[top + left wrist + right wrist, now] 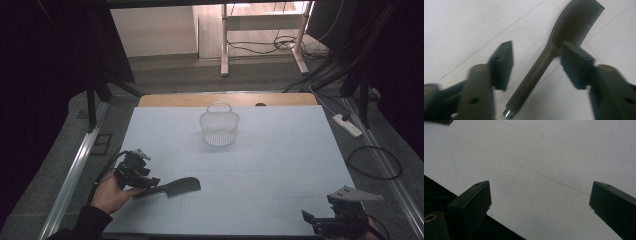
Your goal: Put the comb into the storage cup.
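A dark comb (pixel 172 187) lies flat on the white table cover (pixel 280 165) at the front left, teeth end pointing right. My left gripper (pixel 142 180) hovers at its handle end, held by a hand. In the left gripper view the comb (pixel 564 35) runs up between the jaws, and my left gripper (pixel 536 53) is open, with a gap between each pad and the handle. My right gripper (pixel 320 222) rests at the front right corner. In the right gripper view my right gripper (pixel 540 187) stands wide open above bare cover, nothing between its jaws.
A small white mesh basket (pixel 219 127) with a handle stands upright at the back middle of the table. A power strip (pixel 347 125) and a looped cable (pixel 375 162) lie on the floor to the right. A metal rail (pixel 75 175) runs along the left side.
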